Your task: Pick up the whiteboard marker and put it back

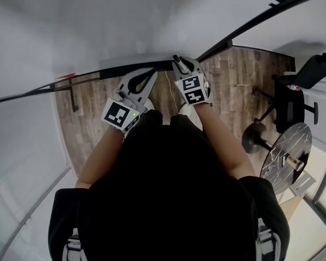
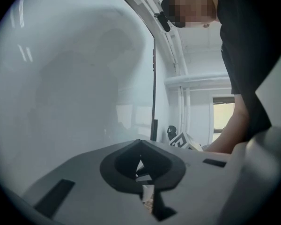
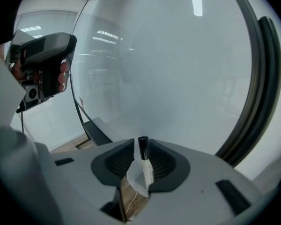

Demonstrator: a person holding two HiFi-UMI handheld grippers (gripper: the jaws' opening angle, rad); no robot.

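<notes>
Right gripper (image 3: pixel 143 142): jaws are spread. The whiteboard marker (image 3: pixel 145 168) is seen between them, black cap outward, nearer the right pad; contact can't be confirmed. Its rear end is hidden by the gripper body. Left gripper (image 2: pixel 140 141): jaws are pressed together, nothing is pinched. Both are held close to the whiteboard (image 3: pixel 178 69).

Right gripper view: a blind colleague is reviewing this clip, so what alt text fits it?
A whiteboard marker, black cap on a white barrel, stands between the right gripper's open fingers, in front of a blank whiteboard. At upper left, a hand holds the left gripper.
</notes>
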